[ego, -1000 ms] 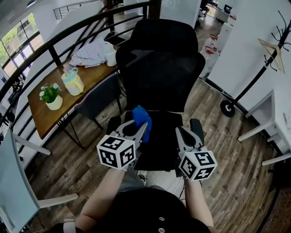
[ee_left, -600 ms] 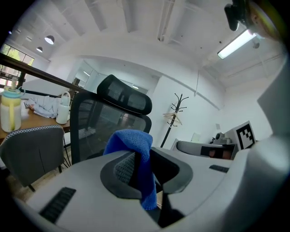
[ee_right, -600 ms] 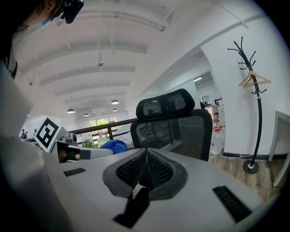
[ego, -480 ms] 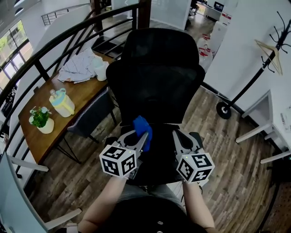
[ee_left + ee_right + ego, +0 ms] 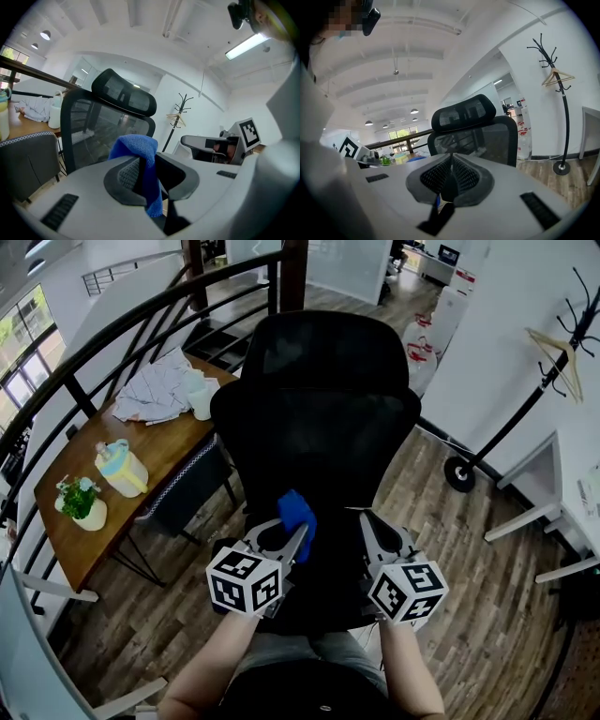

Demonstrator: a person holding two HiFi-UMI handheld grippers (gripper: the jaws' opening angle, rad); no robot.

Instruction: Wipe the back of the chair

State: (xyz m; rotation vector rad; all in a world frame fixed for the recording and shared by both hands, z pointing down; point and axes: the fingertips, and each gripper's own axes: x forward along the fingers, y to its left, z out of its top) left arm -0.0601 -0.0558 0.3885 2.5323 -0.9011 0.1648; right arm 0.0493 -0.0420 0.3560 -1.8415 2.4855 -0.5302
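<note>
We see a black office chair (image 5: 317,432) with a broad mesh backrest (image 5: 323,442) inside a solid dark frame, and a separate curved headrest (image 5: 317,345) above it. In both gripper views the mesh is thin enough for the railing behind it to show through.

The left gripper (image 5: 147,161) has its jaws clamped on a blue cloth (image 5: 138,146). The cloth is bunched into a soft hump above the jaw tips, and a tail of it hangs down between the pads. The cloth sits in front of the lower part of the backrest, close to it. We cannot tell whether it touches the mesh.

The right gripper (image 5: 451,158) has its jaws pressed together with nothing between them. It points at the backrest from just beside the left gripper.

To the chair's left is a wooden table (image 5: 84,521) with a jug (image 5: 122,469) and a potted plant (image 5: 82,503) on it. To its right is a coat stand (image 5: 525,381).
</note>
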